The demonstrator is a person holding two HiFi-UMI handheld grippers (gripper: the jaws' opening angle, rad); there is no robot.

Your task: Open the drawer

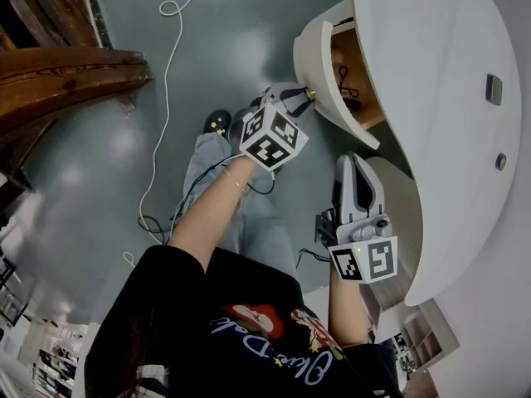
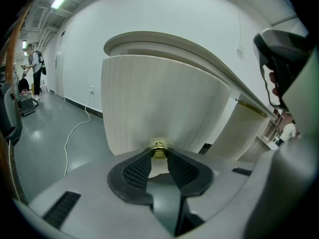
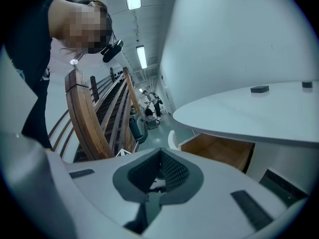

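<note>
Right gripper (image 3: 159,159) hangs idle nearest the person, fingers drawn together on nothing. Left gripper (image 2: 159,156) is engaged: its fingers (image 2: 137,171) pinch the small brass knob (image 2: 159,149) from both sides. The knob sits on the curved white front of the drawer (image 1: 319,73), which stands partly out from under the white counter (image 1: 431,98), wooden interior exposed. Assessment: the pull is in hand, the drawer not yet fully out. The next move calls for a straight draw along the drawer's run, with a firm pinch, as the knob is small and may slip.

The white curved-front drawer (image 1: 319,73) with a brass knob (image 2: 159,152) stands partly open, its wooden inside showing.
</note>
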